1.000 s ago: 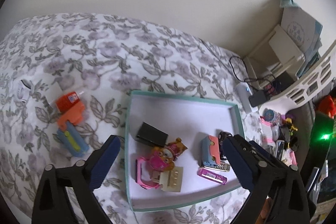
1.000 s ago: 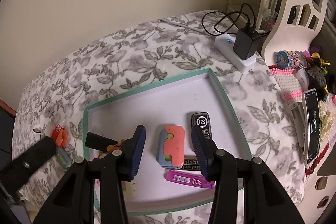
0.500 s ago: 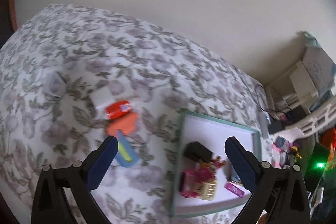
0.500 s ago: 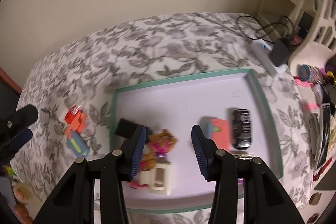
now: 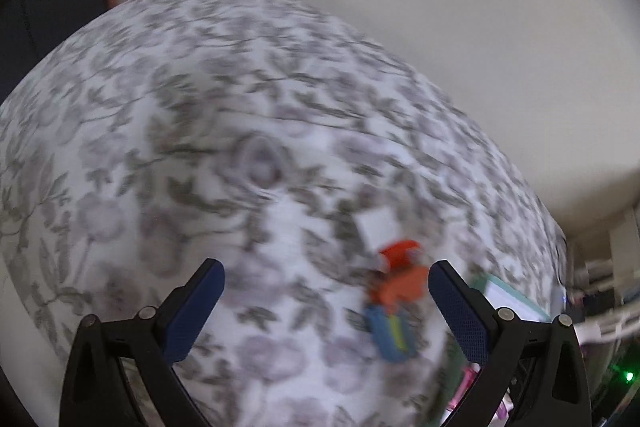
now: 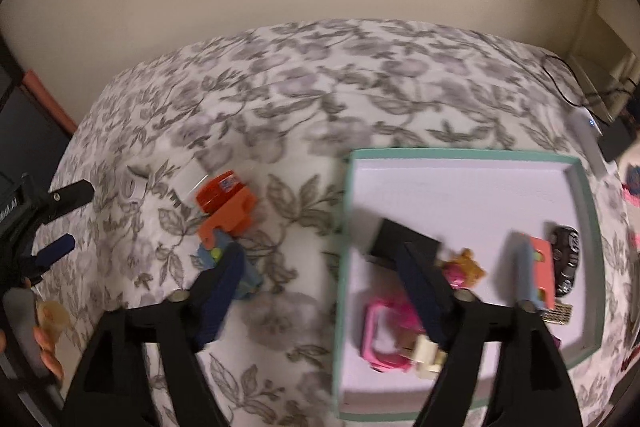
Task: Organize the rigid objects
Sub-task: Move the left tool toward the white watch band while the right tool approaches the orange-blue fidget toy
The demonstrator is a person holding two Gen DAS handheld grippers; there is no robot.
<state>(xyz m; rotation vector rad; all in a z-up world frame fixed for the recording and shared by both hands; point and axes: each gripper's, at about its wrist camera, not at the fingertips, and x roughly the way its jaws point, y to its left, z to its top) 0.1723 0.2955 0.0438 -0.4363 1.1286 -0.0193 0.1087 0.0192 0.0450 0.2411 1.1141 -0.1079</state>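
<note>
- The teal-rimmed tray [image 6: 584, 183] sits on the floral bedspread [image 6: 320, 99] as your collection point: it already holds a black box [image 6: 394, 237], a pink toy [image 6: 384, 331], a blue-and-coral block [image 6: 536, 271] and a black key fob [image 6: 565, 259].
- Still outside, left of the tray: a red piece [image 6: 219, 190] on an orange piece [image 6: 230, 219], touching a blue-and-yellow piece [image 6: 212, 255]; judged the remaining work.
- Your left gripper [image 5: 326, 301] is spread wide and empty, above the cloth. The cluster [image 5: 396, 291] lies just inside its right finger; the view is blurred.
- Your right gripper [image 6: 320, 291] is also wide apart, holding nothing, straddling the tray's left rim.
</note>
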